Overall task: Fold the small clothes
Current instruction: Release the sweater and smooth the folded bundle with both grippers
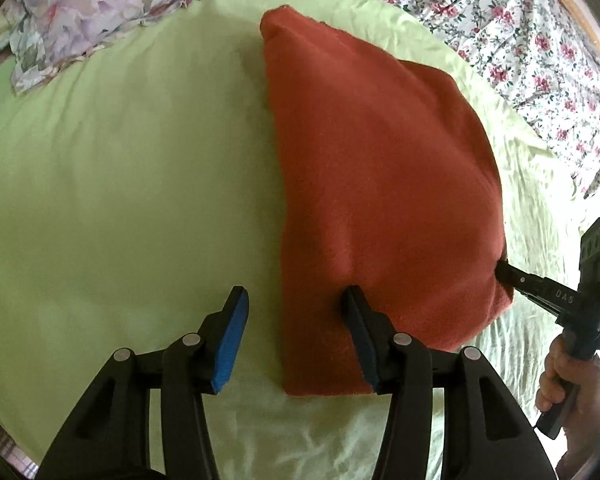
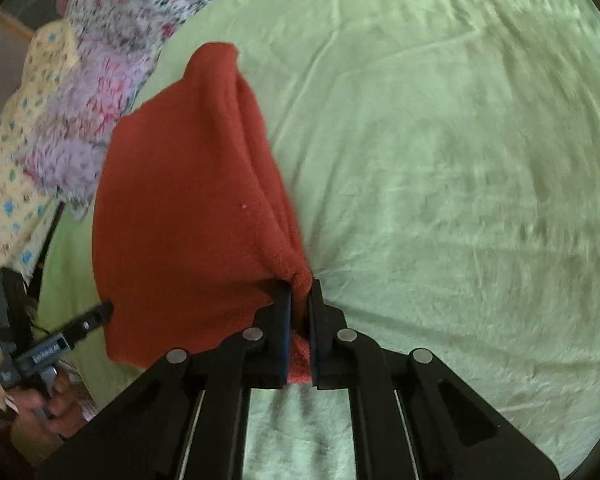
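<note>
L gripper point(image 1: 292, 320) spread astride red cloth point(image 1: 372, 168) edge, angled down; R gripper point(image 2: 299, 308) pinching its corner.
</note>
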Demonstrator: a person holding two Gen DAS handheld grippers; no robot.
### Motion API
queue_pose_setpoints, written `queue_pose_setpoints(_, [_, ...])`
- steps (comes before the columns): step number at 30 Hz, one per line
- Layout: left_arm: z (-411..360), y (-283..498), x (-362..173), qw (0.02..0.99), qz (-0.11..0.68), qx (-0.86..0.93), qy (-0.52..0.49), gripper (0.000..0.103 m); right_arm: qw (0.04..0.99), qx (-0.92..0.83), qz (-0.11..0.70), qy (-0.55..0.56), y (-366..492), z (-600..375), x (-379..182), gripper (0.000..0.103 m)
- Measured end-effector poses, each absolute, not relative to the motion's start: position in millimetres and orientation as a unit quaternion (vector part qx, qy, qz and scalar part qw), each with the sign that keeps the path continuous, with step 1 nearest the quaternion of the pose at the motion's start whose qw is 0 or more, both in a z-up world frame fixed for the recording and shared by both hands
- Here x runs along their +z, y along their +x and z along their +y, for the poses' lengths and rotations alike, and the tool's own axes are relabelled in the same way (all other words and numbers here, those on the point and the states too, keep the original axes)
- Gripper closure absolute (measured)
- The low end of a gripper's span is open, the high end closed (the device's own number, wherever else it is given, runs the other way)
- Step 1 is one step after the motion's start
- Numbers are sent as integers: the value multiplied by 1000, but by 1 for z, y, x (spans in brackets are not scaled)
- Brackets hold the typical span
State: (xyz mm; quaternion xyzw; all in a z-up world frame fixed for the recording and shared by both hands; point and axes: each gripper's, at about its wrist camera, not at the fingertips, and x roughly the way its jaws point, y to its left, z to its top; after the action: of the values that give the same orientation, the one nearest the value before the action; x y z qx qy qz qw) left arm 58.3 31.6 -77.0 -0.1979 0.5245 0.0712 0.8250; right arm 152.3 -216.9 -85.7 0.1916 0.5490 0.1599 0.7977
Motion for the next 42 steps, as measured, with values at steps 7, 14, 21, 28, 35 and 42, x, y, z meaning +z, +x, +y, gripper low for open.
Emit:
queue_pose_setpoints(7, [38,51,-60,832,515,68,-195,54,799,148,539,222,145,-231,-67,88])
queue_pose_setpoints(14, [59,80,-31,855,472,64,-205,55,823,189,484,227,173,-212,-22,88])
queue_pose_setpoints(21, [75,149,-24,867,447,58,-215,55,821,229,481,204,230,-162,-20,88])
queue_pose_setpoints(28, [103,212,-44,855,459,81,-226,56,811,224,505,191,279,-156,-41,88])
queue_pose_setpoints(35, [125,243,-80,829,493,121,-233,58,800,217,522,199,305,-161,-70,92])
queue_pose_setpoints(42, [133,228,-61,833,482,124,-242,61,798,219,512,231,295,-172,-55,89])
